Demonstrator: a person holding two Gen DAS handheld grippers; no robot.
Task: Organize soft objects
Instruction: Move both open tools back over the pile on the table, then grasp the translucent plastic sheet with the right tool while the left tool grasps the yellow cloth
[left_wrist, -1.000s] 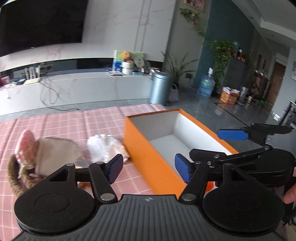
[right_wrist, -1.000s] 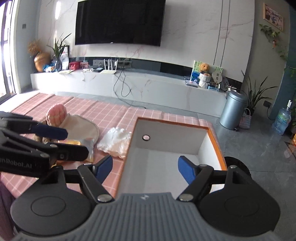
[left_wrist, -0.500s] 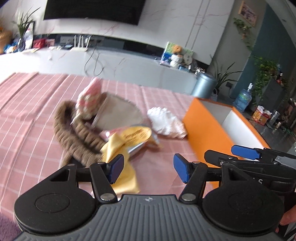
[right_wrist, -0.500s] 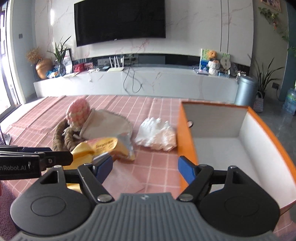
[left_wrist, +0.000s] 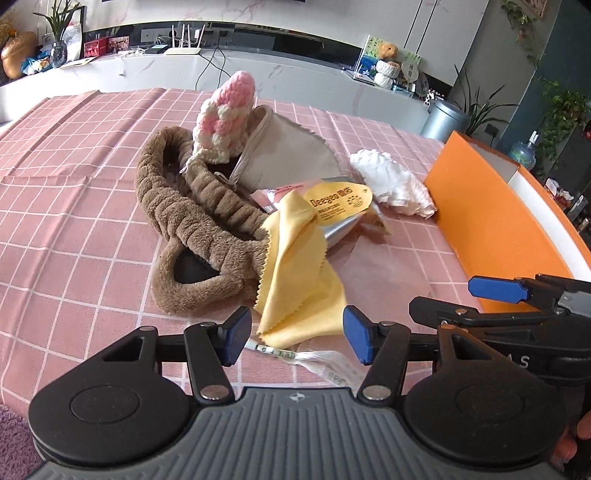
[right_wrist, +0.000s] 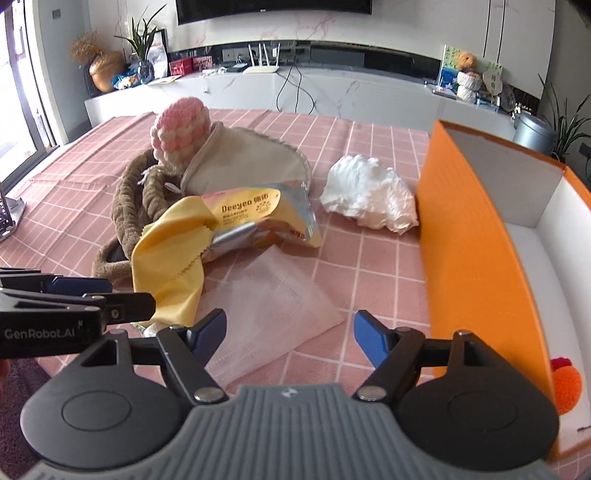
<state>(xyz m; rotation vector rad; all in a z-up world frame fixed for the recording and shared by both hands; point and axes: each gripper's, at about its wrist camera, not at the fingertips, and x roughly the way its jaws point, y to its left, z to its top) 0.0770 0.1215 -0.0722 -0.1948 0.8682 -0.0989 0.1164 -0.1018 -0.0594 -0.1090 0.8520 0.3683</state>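
A marble wall (right_wrist: 406, 22) rises behind a long white media console (right_wrist: 332, 92), a grey bin (right_wrist: 532, 129) at its right end, daylight from a window (right_wrist: 18, 74) at left.

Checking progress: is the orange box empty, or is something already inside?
Not empty. The orange box holds an orange crocheted ball on its white floor, by the near corner.

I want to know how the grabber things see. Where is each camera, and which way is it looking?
Left wrist: on the left gripper, facing the yellow cloth and brown headband; the right gripper shows at its right.
Right wrist: on the right gripper, facing a clear bag beside the orange box; the left gripper shows at its left.
Shared: cloth, snack packet, pink knitted toy, white tissue, box.
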